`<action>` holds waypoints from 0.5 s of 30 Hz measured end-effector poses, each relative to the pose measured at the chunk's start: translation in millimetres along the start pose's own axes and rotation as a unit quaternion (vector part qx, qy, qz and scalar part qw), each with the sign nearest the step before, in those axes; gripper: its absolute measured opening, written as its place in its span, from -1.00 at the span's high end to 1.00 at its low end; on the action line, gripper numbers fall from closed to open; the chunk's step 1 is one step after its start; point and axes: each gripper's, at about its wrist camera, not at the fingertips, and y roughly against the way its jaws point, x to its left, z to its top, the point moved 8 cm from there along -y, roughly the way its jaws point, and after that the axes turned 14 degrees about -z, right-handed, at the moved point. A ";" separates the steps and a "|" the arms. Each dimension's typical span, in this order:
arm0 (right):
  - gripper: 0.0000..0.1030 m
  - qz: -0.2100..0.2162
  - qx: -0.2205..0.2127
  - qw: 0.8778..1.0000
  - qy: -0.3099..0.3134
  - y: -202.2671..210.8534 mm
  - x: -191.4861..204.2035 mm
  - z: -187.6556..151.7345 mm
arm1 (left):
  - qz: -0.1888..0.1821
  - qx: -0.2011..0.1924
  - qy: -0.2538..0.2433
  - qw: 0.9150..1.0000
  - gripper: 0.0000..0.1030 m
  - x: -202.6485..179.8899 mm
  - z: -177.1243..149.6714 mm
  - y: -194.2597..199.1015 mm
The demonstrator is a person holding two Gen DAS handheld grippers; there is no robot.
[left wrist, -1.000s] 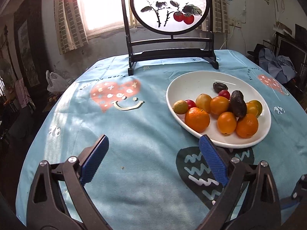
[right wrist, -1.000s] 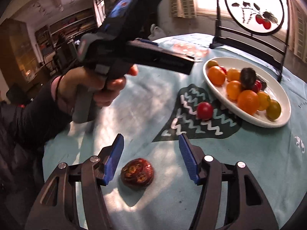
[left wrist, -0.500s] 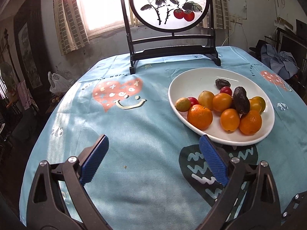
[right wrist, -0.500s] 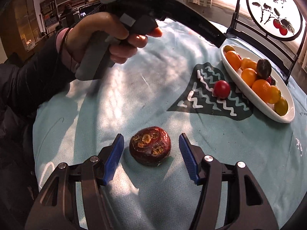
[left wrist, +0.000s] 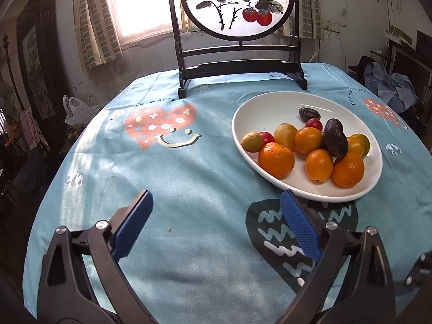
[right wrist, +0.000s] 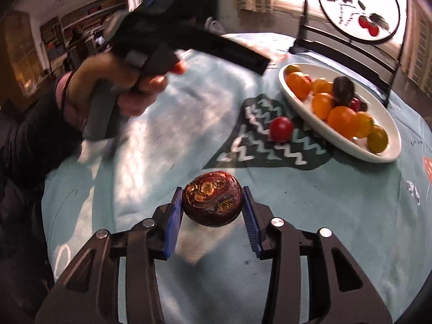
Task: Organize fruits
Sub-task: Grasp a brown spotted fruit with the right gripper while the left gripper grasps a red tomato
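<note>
My right gripper [right wrist: 212, 202] is shut on a dark red wrinkled fruit [right wrist: 212, 201] just above the blue tablecloth. A red cherry tomato [right wrist: 281, 128] lies on the cloth beside the white oval plate [right wrist: 383, 154]. The plate [left wrist: 270, 105] holds several oranges, small tomatoes and dark fruits. My left gripper [left wrist: 216, 218] is open and empty above the cloth, left of the plate's near rim. It also shows in the right wrist view, held by a hand [right wrist: 113, 86].
A black stand with a round painted screen [left wrist: 237, 2] stands at the back of the table. The round table's edge curves close on the left and near sides. Cluttered room behind.
My right gripper moved forward around the dark red fruit and closed on it. My left gripper drifted slightly closer to the plate and stayed open.
</note>
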 end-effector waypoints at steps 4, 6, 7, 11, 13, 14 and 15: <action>0.16 -0.031 0.000 0.990 -0.140 -4.6 -60.7 5.9 | -0.059 0.014 -0.018 0.998 -0.86 -26.0 -7.3 -5.1; 0.17 -0.047 0.009 0.984 -0.174 -8.1 -78.9 2.3 | -0.097 0.023 -0.030 0.995 -0.79 -42.6 -11.9 -7.0; 0.17 -0.053 0.011 0.981 -0.184 -8.7 -83.8 1.4 | -0.113 0.029 -0.037 0.992 -0.75 -50.1 -14.6 -8.3; 0.17 -0.054 0.017 0.977 -0.204 -9.2 -89.9 -2.2 | -0.162 0.073 -0.051 0.983 -0.25 -74.8 -31.3 -20.9; 0.17 -0.056 0.020 0.978 -0.201 -10.7 -88.1 -2.2 | -0.171 0.094 -0.055 0.979 -0.04 -80.9 -39.9 -28.5; 0.17 -0.057 0.022 0.978 -0.200 -12.2 -87.3 -2.8 | -0.172 0.100 -0.056 0.978 0.03 -82.4 -42.7 -32.3; 0.17 -0.057 0.024 0.978 -0.199 -13.5 -86.5 -2.8 | -0.175 0.101 -0.056 0.978 0.03 -83.9 -44.0 -34.1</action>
